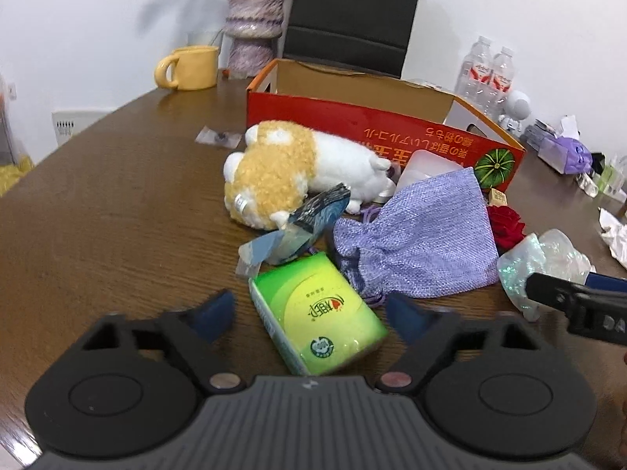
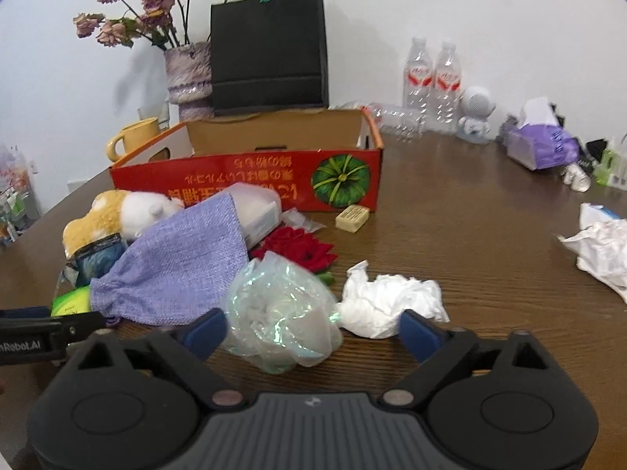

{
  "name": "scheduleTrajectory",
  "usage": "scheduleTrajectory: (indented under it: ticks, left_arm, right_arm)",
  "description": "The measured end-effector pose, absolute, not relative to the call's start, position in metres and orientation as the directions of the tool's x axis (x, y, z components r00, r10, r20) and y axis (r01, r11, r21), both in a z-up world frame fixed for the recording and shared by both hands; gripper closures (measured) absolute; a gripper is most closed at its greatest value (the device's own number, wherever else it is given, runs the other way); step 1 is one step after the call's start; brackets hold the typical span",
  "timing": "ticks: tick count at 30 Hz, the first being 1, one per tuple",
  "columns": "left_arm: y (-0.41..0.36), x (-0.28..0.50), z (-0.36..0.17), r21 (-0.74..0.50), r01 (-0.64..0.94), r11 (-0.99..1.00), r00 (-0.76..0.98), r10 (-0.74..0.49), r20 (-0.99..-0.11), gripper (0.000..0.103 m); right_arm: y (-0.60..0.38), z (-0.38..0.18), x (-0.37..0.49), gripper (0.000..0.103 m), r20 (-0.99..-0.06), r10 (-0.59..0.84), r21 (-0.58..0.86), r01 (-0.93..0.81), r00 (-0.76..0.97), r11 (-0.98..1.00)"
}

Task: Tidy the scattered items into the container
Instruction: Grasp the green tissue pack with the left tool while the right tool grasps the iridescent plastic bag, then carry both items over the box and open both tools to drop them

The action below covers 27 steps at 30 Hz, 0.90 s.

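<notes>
A red cardboard box point(image 1: 352, 125) stands open at the back of the table; it also shows in the right wrist view point(image 2: 243, 180). In front of it lie a plush dog point(image 1: 282, 168), a purple mesh pouch point(image 1: 419, 235), a blue wrapper point(image 1: 298, 231), a red fabric rose point(image 2: 298, 246) and a green tissue pack point(image 1: 317, 313). My left gripper point(image 1: 313, 313) is open, its fingers either side of the green pack. My right gripper point(image 2: 313, 333) is open around an iridescent plastic bag point(image 2: 278, 313). A crumpled white tissue point(image 2: 388, 297) lies just right of that bag.
A yellow mug point(image 1: 192, 66), a vase point(image 1: 252, 19) and a black paper bag point(image 2: 268, 43) stand behind the box. Water bottles point(image 2: 431, 82), a small white figurine point(image 2: 476, 115), a purple tissue pack point(image 2: 540, 145) and white crumpled paper point(image 2: 603, 250) sit at right. A small tan block point(image 2: 352, 217) lies by the box.
</notes>
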<state>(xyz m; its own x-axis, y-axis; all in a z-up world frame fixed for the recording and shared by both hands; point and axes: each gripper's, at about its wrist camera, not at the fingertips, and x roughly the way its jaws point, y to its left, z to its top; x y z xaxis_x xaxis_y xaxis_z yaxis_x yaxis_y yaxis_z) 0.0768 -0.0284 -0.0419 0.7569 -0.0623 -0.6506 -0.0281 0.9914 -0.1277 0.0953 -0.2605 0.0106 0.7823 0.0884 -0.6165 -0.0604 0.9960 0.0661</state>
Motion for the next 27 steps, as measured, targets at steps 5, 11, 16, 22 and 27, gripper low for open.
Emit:
scheduleTrajectory:
  ticks: [5,11,16,22,27]
  left_arm:
    - [-0.024,0.07,-0.041,-0.138,0.003,0.99,0.763,-0.092,-0.64,0.052]
    - [-0.019,0.053,-0.035,-0.172,0.035,0.984,0.783,-0.134,-0.607,0.056]
    - [-0.016,0.039,-0.017,-0.182,0.066,0.981,0.821,-0.157,-0.549,0.056]
    - [-0.017,0.046,0.025,-0.181,0.119,0.976,0.876,-0.189,-0.443,0.056]
    - [-0.024,0.091,0.065,-0.197,0.142,0.97,0.904,-0.208,-0.373,0.056]
  right_arm:
    - [-0.264,0.006,0.097,0.059,-0.623,0.168,0.133,-0.108,0.764,0.985]
    - [-0.268,0.016,0.08,0.064,-0.56,0.22,0.162,-0.154,0.799,0.975]
    - [-0.27,0.037,0.071,0.065,-0.497,0.236,0.167,-0.174,0.835,0.97]
    - [-0.271,0.062,0.077,0.065,-0.433,0.264,0.173,-0.208,0.862,0.963]
    - [-0.268,0.094,0.111,0.065,-0.37,0.294,0.19,-0.238,0.881,0.953]
